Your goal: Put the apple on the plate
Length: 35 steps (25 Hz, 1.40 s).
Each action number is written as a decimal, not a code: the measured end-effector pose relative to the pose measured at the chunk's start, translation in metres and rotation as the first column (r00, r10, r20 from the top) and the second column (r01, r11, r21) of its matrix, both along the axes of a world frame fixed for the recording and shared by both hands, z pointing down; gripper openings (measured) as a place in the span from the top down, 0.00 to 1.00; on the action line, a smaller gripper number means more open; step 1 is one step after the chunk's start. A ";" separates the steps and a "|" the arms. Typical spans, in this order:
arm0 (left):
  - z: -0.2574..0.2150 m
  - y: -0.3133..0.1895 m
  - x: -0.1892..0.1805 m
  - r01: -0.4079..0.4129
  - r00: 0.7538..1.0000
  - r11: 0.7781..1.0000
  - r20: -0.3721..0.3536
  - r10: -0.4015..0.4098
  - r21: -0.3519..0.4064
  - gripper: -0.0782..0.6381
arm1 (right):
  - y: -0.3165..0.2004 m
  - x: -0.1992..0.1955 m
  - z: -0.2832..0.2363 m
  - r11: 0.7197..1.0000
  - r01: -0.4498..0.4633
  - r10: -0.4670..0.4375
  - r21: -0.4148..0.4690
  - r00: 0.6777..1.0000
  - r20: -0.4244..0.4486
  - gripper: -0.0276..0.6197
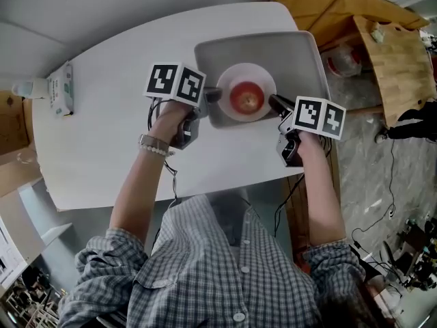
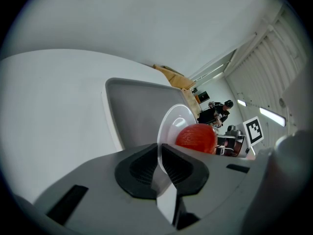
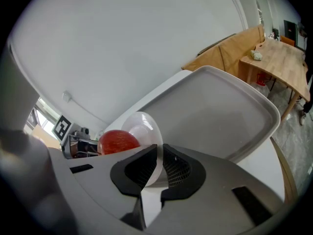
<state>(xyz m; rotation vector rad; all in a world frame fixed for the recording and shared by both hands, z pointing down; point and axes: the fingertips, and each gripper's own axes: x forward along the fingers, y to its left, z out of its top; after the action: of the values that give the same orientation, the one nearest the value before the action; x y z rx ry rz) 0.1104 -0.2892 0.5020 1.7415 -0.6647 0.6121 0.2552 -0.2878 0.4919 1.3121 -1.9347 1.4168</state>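
A red apple (image 1: 247,98) rests on a small white plate (image 1: 268,76), and the plate is over the near left part of a grey tray (image 1: 300,60). My left gripper (image 1: 213,95) is shut on the plate's left rim and my right gripper (image 1: 276,103) is shut on its right rim. In the left gripper view the plate (image 2: 172,125) stands edge-on between the pads, with the apple (image 2: 196,137) just beyond. From the right gripper view the plate (image 3: 144,126) sits pinched in the jaws, the apple (image 3: 117,142) to its left.
The tray lies on a white table (image 1: 109,135). A wipes pack (image 1: 63,87) and a small bottle (image 1: 27,87) sit at the table's far left. A wooden table (image 1: 396,53) and cardboard (image 1: 321,9) stand to the right, beyond the table edge.
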 end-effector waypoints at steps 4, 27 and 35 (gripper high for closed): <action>0.011 -0.005 -0.002 -0.003 1.000 1.000 0.010 0.003 -0.021 0.84 | -0.008 -0.002 0.009 1.000 0.013 -0.013 -0.022 1.000 -0.001 0.88; 0.032 -0.020 0.002 0.003 0.999 0.999 0.032 -0.002 -0.036 0.84 | -0.020 -0.001 0.041 0.995 0.101 -0.104 -0.024 0.984 -0.145 0.88; 0.029 -0.022 0.004 0.025 1.000 0.999 -0.013 -0.025 -0.040 0.84 | -0.021 -0.002 0.040 0.989 0.145 -0.140 0.015 0.972 -0.189 0.88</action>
<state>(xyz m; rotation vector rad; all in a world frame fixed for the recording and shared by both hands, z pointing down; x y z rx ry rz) 0.1144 -0.3114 0.5312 1.6964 -0.6599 0.5926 0.2531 -0.3091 0.5321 1.2438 -1.8887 1.1567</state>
